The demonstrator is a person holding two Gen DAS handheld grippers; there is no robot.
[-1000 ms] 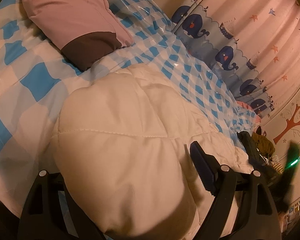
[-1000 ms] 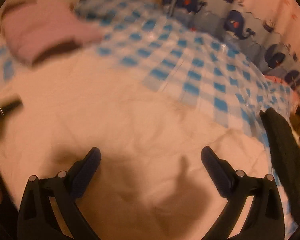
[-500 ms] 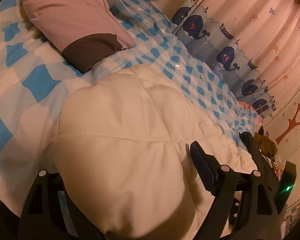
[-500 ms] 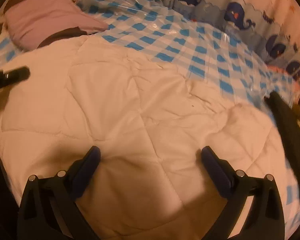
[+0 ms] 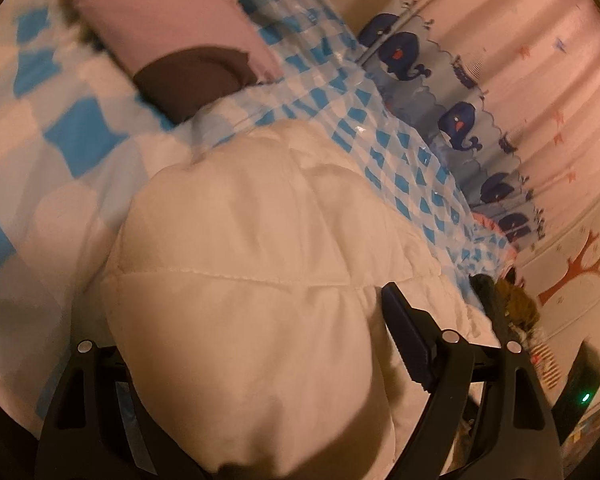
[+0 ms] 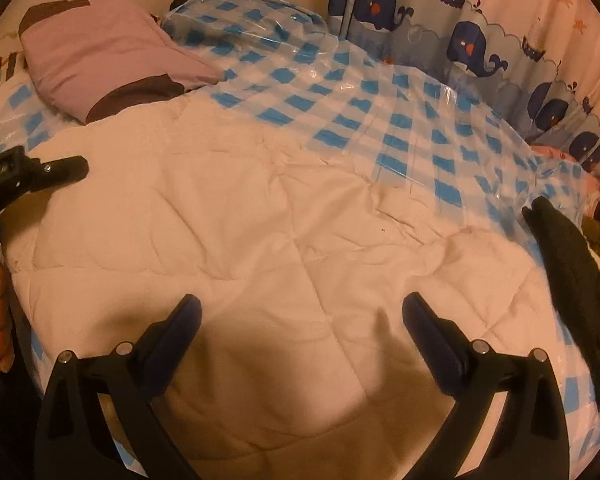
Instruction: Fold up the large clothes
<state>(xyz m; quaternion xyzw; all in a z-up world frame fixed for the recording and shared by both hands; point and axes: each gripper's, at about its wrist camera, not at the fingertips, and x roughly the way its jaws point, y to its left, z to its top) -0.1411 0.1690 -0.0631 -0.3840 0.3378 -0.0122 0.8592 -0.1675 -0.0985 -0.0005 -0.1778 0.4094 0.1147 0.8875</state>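
Since the earlier frame: right gripper (image 6: 300, 324) drawn back over white quilted comforter (image 6: 260, 216), more of it in view; left view nearly unchanged. Comforter: spread on bed, near side of pink pillow (image 6: 100, 56). Left gripper (image 5: 244, 340): jaws wide, thick folded bulge between, grip apparent. Right jaws: spread, empty, above comforter's near edge.

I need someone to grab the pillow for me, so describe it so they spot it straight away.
Start at the bed's blue-and-white checked plastic sheet. At its far end, beyond the white quilt, lies the pillow. It is the only plain pink-purple thing there, with dark brown end bands.
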